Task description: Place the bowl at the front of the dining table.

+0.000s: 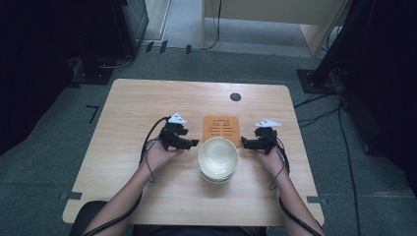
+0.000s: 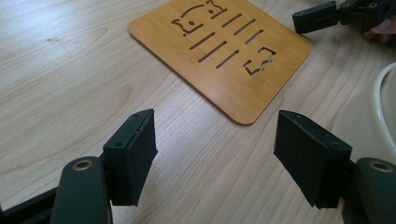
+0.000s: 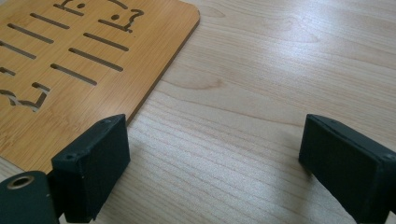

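Observation:
A stack of white bowls (image 1: pixel 218 159) stands on the wooden table (image 1: pixel 133 108), just in front of a flat bamboo trivet (image 1: pixel 221 129) with slots cut through it. My left gripper (image 1: pixel 193 143) rests left of the bowls, held in a hand, its jaws open with only bare table between them (image 2: pixel 215 158). The trivet (image 2: pixel 222 51) lies just ahead of those jaws and the bowl rim (image 2: pixel 380 105) shows at the right edge. My right gripper (image 1: pixel 244 144) sits right of the bowls, open (image 3: pixel 212 154) over bare wood, with the trivet (image 3: pixel 70 60) to its left.
A round black cable port (image 1: pixel 235 97) is set in the table near its far edge. Cables trail from both grippers along the forearms. Dark equipment stands and floor cables surround the table. The other gripper's black jaw (image 2: pixel 327 16) reaches in beyond the trivet.

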### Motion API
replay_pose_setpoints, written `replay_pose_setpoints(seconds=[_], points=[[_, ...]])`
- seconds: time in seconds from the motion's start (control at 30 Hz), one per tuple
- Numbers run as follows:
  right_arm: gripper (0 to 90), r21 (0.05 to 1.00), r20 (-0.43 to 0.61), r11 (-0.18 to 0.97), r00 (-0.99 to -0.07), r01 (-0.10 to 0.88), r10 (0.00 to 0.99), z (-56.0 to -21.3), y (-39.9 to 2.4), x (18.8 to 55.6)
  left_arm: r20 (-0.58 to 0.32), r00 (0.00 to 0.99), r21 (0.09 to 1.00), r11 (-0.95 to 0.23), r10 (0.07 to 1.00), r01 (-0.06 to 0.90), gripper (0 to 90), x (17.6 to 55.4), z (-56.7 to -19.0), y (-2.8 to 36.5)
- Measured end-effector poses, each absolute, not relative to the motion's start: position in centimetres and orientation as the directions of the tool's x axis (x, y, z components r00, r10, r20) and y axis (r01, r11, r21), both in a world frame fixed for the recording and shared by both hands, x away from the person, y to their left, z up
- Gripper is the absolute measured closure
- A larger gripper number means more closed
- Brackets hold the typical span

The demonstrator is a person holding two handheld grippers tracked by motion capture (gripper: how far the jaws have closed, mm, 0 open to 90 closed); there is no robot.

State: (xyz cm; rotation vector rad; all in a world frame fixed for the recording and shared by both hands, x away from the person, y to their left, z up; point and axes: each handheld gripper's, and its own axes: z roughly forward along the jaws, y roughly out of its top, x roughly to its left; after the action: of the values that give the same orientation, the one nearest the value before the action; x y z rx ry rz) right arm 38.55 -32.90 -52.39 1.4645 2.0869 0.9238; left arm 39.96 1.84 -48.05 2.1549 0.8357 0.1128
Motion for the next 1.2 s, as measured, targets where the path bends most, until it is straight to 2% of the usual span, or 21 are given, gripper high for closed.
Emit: replay_pose_setpoints(seconds=[0.43, 0.9, 1.2], points=[[8.0, 0.725, 0.032, 0.221, -0.351, 0.652, 0.936, -52.4, -32.9, 38.5, -0.178, 0.793, 0.717, -0.476, 0.582, 0.51, 34.2, 40.0, -47.2, 2.1], [8.0, 0.726, 0.031, 0.222, -0.352, 0.652, 0.935, -52.4, -32.9, 38.6, -0.201, 0.795, 0.721, -0.463, 0.572, 0.515, 35.0, 40.1, -45.7, 2.7], [8.0, 0.725, 0.031, 0.222, -0.353, 0.652, 0.935, -52.4, -32.9, 38.6, -0.185, 0.806, 0.721, -0.48, 0.561, 0.5, 35.2, 39.9, -45.2, 2.5]])
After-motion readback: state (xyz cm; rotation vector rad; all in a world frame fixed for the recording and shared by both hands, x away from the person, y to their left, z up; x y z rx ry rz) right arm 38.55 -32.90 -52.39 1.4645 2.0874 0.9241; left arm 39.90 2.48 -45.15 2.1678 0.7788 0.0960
